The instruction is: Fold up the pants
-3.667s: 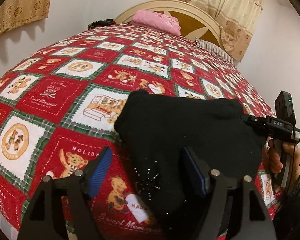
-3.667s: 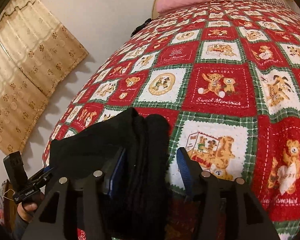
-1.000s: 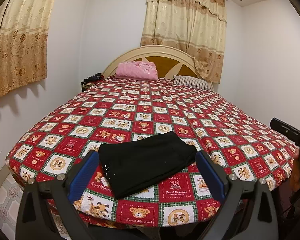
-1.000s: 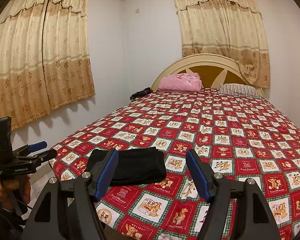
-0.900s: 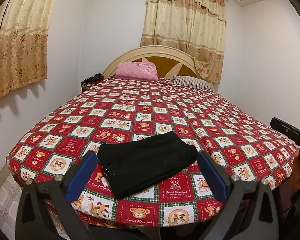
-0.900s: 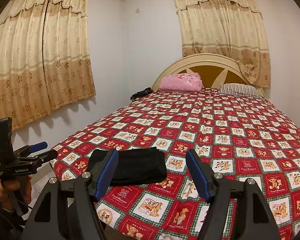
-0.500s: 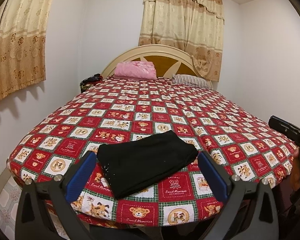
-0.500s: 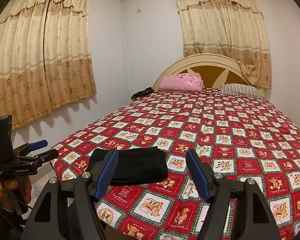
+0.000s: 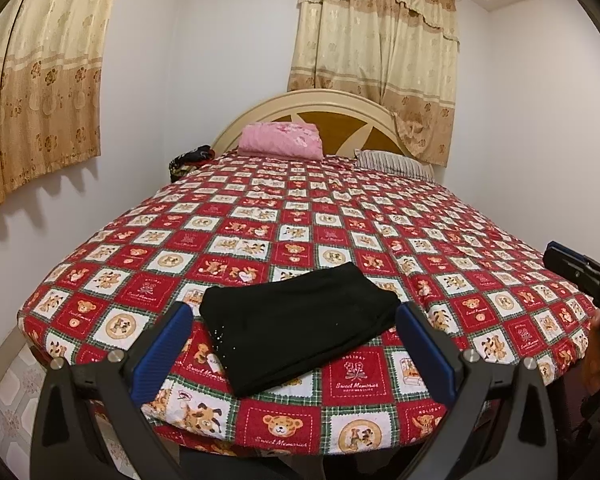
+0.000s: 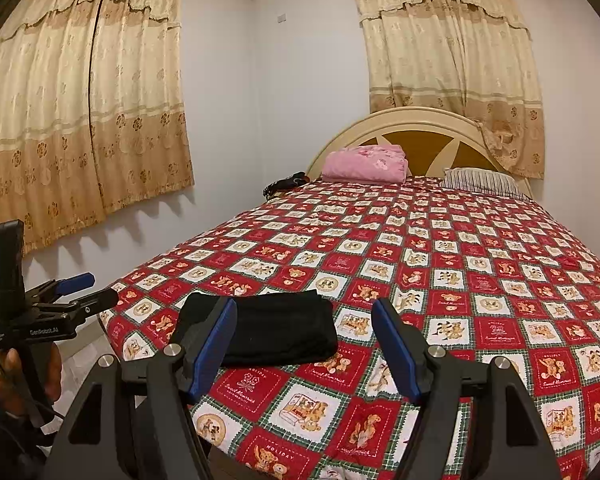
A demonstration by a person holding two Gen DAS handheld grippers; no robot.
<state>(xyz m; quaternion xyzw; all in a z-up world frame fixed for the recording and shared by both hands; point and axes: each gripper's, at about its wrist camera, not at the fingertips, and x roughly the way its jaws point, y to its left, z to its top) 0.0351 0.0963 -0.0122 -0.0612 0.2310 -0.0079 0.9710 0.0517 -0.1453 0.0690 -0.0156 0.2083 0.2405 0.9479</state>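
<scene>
Task looks basically done: black pants [image 9: 300,322] lie as a compact folded rectangle on the bedspread [image 9: 340,216], near the foot edge of the bed, toward its left corner; the fold looks tidy w/ no loose leg sticking out, so by my read nothing is left except maybe squaring an edge. Left gripper [image 9: 292,346] is released, jaws spread wide, nothing between the pads, held off the bed short of the foot edge w/ the pants seen btwn its fingers but apart from them. Right gripper [image 10: 304,344] is also released and empty, jaws wide, likewise back from the bed; in its view the pants sit just behind its left finger, not touched. Vs the earlier frames: a few secs ago both claws were right down over the pants, close on the cloth, w/ the bundle filling the views; now both have pulled well back and up so the whole bed, pink blanket [image 9: 280,140] and striped pillow [image 9: 392,164] by the headboard show. Over the last sec hardly any change, pants same spot, same shape.
</scene>
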